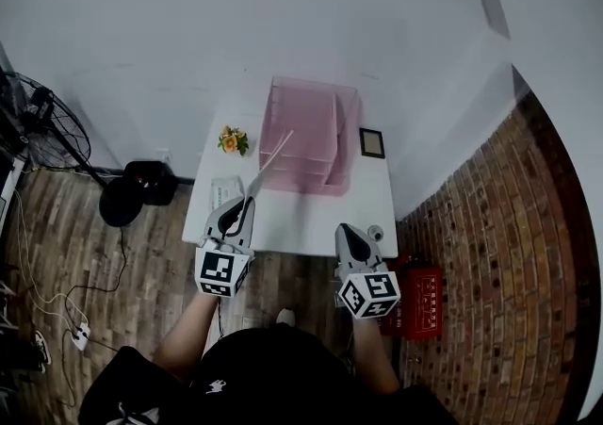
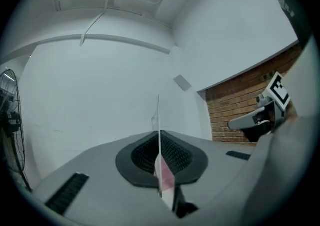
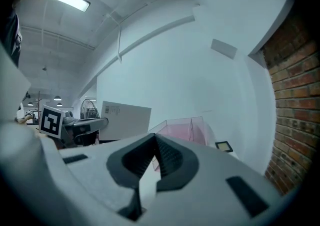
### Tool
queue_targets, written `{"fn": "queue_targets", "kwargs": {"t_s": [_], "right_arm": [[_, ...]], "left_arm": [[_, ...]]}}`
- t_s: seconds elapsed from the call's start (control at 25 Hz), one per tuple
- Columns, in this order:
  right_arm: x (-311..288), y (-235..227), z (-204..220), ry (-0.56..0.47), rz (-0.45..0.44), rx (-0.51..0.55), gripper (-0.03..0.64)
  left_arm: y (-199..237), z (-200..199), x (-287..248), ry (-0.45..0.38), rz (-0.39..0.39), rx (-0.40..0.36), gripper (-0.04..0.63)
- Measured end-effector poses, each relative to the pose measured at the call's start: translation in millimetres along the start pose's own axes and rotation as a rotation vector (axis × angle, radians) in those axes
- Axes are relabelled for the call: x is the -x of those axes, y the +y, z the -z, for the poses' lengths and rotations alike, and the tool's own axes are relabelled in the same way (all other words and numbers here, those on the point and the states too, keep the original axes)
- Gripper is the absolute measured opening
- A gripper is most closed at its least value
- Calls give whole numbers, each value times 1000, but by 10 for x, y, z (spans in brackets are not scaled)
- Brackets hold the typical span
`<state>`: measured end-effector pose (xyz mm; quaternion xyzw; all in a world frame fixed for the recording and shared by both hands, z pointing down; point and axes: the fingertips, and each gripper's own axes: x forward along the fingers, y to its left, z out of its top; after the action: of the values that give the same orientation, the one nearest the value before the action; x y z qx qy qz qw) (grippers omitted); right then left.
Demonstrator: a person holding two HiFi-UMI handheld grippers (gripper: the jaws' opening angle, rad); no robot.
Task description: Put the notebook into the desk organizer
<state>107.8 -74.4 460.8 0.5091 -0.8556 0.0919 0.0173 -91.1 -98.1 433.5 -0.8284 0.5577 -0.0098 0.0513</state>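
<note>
At near left above the table (image 1: 301,216), notebook (image 1: 271,161) pinched on edge in the closed jaws of the left gripper (image 1: 247,204), far end slanting toward the pink desk organizer (image 1: 316,122) at far centre, not yet in any slot. Judged best: carry level and farther, line the thin edge up with one compartment, lower between its walls, then release. At near right, right gripper (image 1: 347,230), jaws together on nothing, free to steady the organizer. Around, left to right: fan (image 1: 52,131) on the floor, white card (image 1: 226,190) and flower pot (image 1: 233,139) on the table's left part, small framed picture (image 1: 372,142) beside the organizer, red crate (image 1: 424,301) on the floor; none judged in the way
</note>
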Motion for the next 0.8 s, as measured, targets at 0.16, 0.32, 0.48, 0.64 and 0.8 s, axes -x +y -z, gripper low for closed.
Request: {"fn": "queue_targets", "kwargs": {"t_s": [0.16,0.32,0.48,0.64,0.8], "right_arm": [[-188,-200,8,8,-34,-8,2],[-357,-360,-2,10,-75,-15,2],[-483,-484,25,9,-109,-19,2],[-576,-536,30,13,-125,-25,2],[-650,-572,2,10,-134,-31,2]], "left_arm": [[7,14,-223,8,-39,-10,11],[13,40,-427,12,-79,-8,11],[-14,63,-584,10,-113,-8,11],[-2,57,-742,10,-128,-17,11],[31,18,-888,0,-139,-25,11]]}}
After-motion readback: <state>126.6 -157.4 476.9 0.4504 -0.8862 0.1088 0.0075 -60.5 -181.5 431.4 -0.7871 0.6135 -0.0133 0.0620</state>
